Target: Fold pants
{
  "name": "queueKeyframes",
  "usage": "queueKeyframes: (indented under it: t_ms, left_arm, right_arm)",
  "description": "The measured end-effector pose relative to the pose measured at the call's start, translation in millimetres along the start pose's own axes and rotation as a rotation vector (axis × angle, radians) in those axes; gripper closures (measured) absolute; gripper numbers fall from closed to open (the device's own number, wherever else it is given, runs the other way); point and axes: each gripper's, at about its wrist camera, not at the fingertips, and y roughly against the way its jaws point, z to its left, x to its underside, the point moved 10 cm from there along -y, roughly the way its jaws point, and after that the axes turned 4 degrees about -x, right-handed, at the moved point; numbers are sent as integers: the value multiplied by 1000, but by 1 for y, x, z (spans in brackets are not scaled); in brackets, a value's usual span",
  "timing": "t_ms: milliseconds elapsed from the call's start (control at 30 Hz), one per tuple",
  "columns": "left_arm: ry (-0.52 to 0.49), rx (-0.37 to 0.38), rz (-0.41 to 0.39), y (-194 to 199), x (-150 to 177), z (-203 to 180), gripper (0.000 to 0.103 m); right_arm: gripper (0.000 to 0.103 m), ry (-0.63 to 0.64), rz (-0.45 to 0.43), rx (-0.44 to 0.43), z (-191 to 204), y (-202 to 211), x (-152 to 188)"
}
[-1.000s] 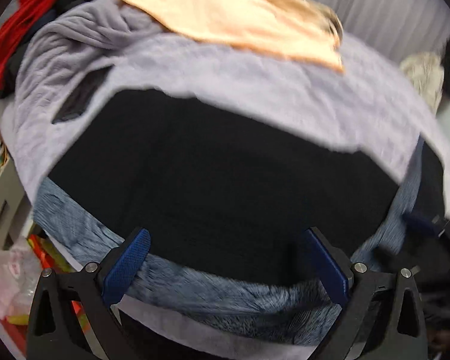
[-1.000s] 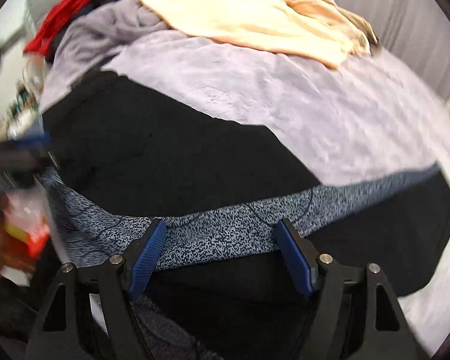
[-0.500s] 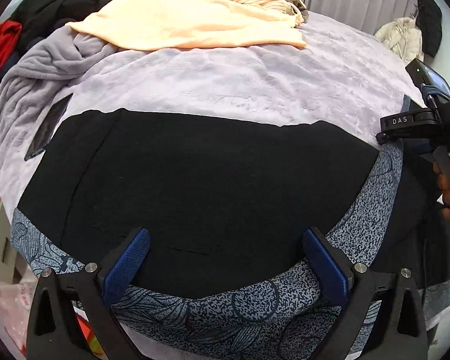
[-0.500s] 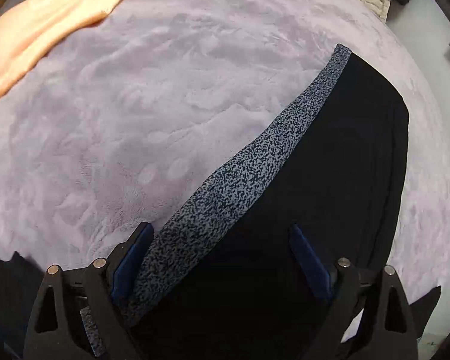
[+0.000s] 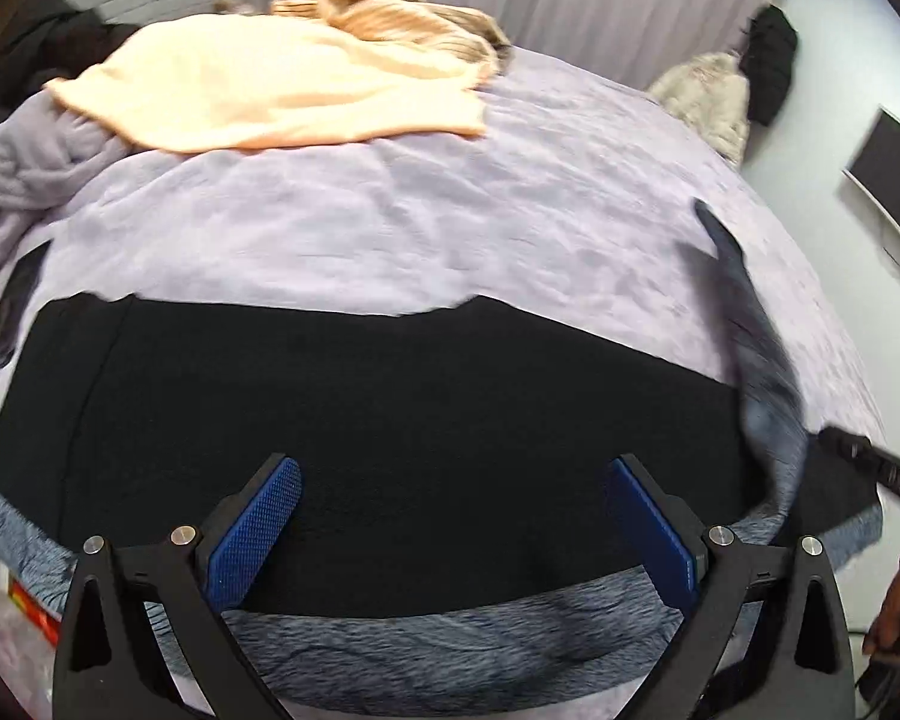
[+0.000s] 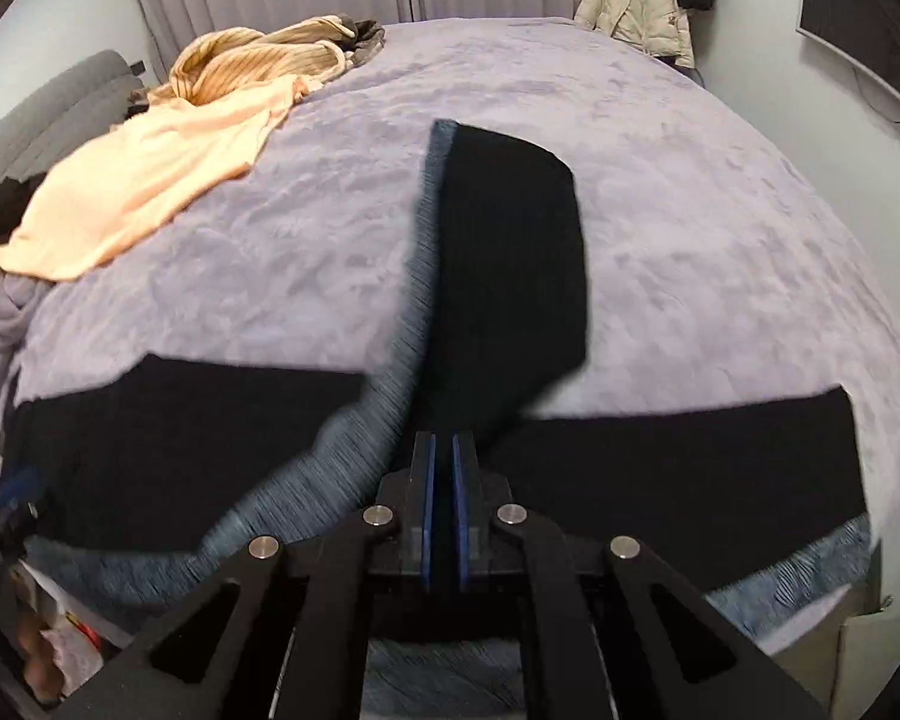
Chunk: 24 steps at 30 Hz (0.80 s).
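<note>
Black pants (image 5: 390,420) with a blue-grey patterned side stripe (image 5: 450,630) lie across the near edge of a lilac bedspread (image 5: 390,204). My left gripper (image 5: 450,516) is open, its blue pads (image 5: 258,522) spread over the black fabric near the stripe. My right gripper (image 6: 443,468) is shut on the pants (image 6: 510,252), with one leg stretched away from it over the bed and the stripe (image 6: 414,300) along its left edge. The right gripper also shows at the right edge of the left wrist view (image 5: 870,468).
A peach garment (image 5: 258,96) and a striped tan one (image 5: 402,18) lie at the far side of the bed. A cream jacket (image 6: 636,0) hangs by the far wall. A dark flat object (image 5: 12,306) lies at the bed's left. Clutter sits on the floor at the lower left (image 6: 60,630).
My right gripper has closed on the pants and lifted a leg, which now stretches away over the bed. My left gripper stays open over the black fabric; its view has shifted slightly.
</note>
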Motion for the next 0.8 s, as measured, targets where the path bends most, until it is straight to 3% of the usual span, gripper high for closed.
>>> queueKeyframes:
  t_ms: [67, 167, 267, 300, 333, 367, 400, 500, 633, 700, 733, 767, 800]
  left_arm:
    - [-67, 4, 33, -12, 7, -19, 1]
    - [-155, -4, 114, -35, 28, -42, 1]
    - [-216, -83, 85, -44, 41, -52, 1]
    - [-217, -89, 80, -44, 42, -53, 1]
    - [-207, -87, 81, -43, 44, -52, 1]
    - [-191, -82, 86, -43, 44, -51, 1]
    - [-183, -79, 90, -43, 44, -50, 1]
    - [-172, -83, 88, -44, 45, -47, 1]
    - [-157, -94, 95, -44, 46, -44, 1]
    - [-157, -97, 99, -44, 47, -44, 1]
    - [-160, -97, 101, -44, 47, -45, 1]
    - [-163, -95, 104, -44, 47, -46, 1]
    - [-164, -92, 107, -44, 46, -47, 1]
  right_arm:
    - [97, 42, 56, 39, -13, 14, 31]
    - [96, -5, 140, -22, -29, 7, 66]
    - [93, -25, 62, -75, -27, 15, 38]
    - [79, -6, 4, -64, -23, 20, 18]
    - [37, 16, -42, -52, -18, 24, 0]
    - [13, 40, -78, -32, -14, 24, -17]
    - [1, 60, -111, -12, -8, 21, -37]
    - [2, 132, -138, 27, 13, -7, -81]
    - [2, 144, 57, 103, 33, -81, -111]
    - [2, 154, 202, 129, 29, -123, -97]
    - [11, 156, 249, 148, 23, -142, -91]
    - [18, 149, 216, 135, 16, -144, -91]
    - [52, 140, 165, 141, 9, -136, -94]
